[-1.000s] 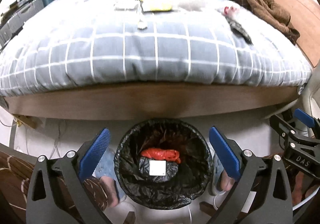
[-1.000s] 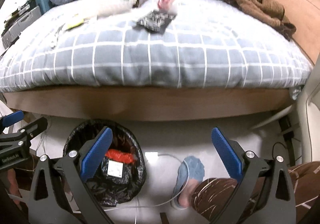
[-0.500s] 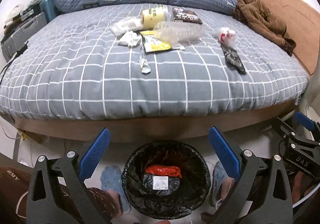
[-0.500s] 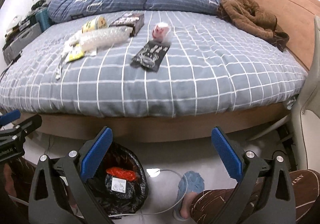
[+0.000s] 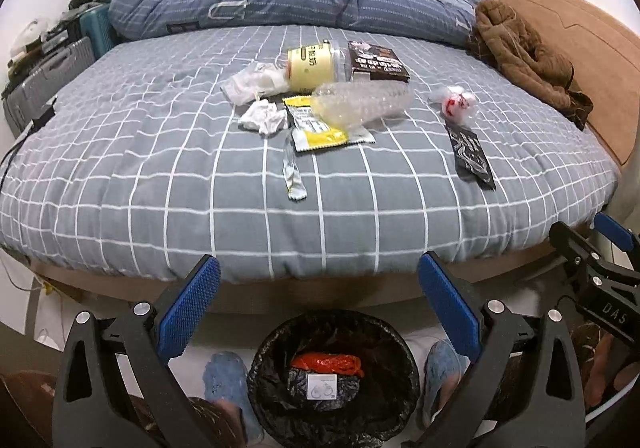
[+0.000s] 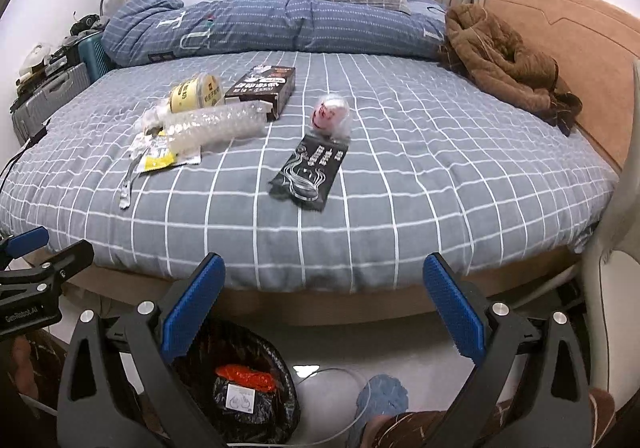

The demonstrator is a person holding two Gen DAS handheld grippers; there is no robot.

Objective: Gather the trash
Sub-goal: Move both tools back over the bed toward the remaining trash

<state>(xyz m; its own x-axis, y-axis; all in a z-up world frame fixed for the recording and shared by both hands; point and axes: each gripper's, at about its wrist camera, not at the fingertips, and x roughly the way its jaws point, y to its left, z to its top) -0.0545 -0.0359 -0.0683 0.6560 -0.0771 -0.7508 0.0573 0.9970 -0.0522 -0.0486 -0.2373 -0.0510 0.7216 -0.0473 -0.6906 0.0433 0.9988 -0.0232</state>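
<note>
Where it lies, black wrapper [image 6: 308,171] looks flat.

The trash bin [image 6: 240,388] in the right wrist view is partly covered by the right tongs' [image 6: 324,304] left arm, and its base is cut by the lower edge. In the left wrist view the right tongs [image 5: 600,268] run off the right edge, so their opening cannot be read. Print on the black packet [image 6: 308,167] and the dark box [image 6: 262,85] is too small to read. The clutter [image 5: 44,43] beside the bed blurs at the rim.
</note>
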